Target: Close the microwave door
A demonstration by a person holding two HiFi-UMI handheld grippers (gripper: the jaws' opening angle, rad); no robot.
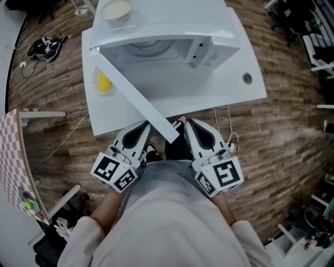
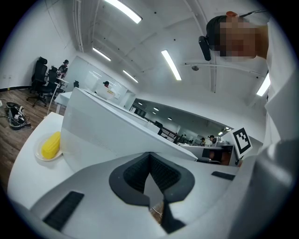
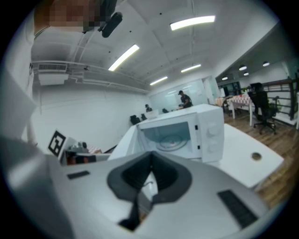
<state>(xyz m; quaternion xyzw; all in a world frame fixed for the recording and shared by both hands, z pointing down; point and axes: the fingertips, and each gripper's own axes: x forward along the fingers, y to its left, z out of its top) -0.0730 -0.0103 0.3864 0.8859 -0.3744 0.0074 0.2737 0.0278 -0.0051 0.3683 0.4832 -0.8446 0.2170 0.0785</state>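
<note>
Jaws pressed together with nothing between them, the left hand-held gripper (image 1: 142,130) and the right hand-held gripper (image 1: 191,126) sit side by side close to the person's body, at the front edge of the white desk (image 1: 224,88). Between them juts the end of the microwave door (image 1: 134,94), swung wide open. Yellow corn (image 1: 104,82) lies left of the door. Beyond stands the microwave (image 1: 177,28), with a bowl (image 1: 117,9) on top.

Tool (image 2: 151,186), jaws together, near microwave door (image 2: 114,133)
</note>
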